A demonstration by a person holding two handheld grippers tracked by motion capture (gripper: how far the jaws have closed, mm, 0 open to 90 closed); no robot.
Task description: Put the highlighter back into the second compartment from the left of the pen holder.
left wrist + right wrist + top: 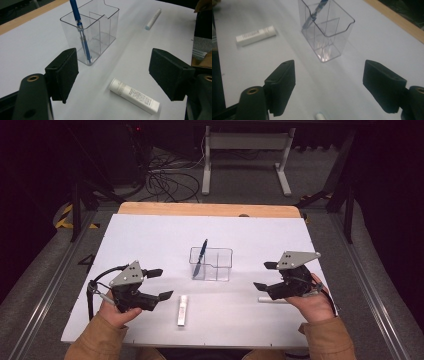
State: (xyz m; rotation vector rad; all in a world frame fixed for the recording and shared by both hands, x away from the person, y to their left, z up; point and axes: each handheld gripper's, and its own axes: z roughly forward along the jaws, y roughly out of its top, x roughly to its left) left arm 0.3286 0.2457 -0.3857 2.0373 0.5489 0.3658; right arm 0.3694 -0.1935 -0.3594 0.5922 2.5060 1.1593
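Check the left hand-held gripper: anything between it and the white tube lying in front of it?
Nothing visible. The left hand-held gripper has its jaws wide open, and the white tube lies flat on bare table just ahead of them. The clear organizer with the blue pen stands farther back, off that line.

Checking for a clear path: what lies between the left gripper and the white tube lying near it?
Nothing: in the left gripper view, bare white table runs from the open left gripper to the white labelled tube.
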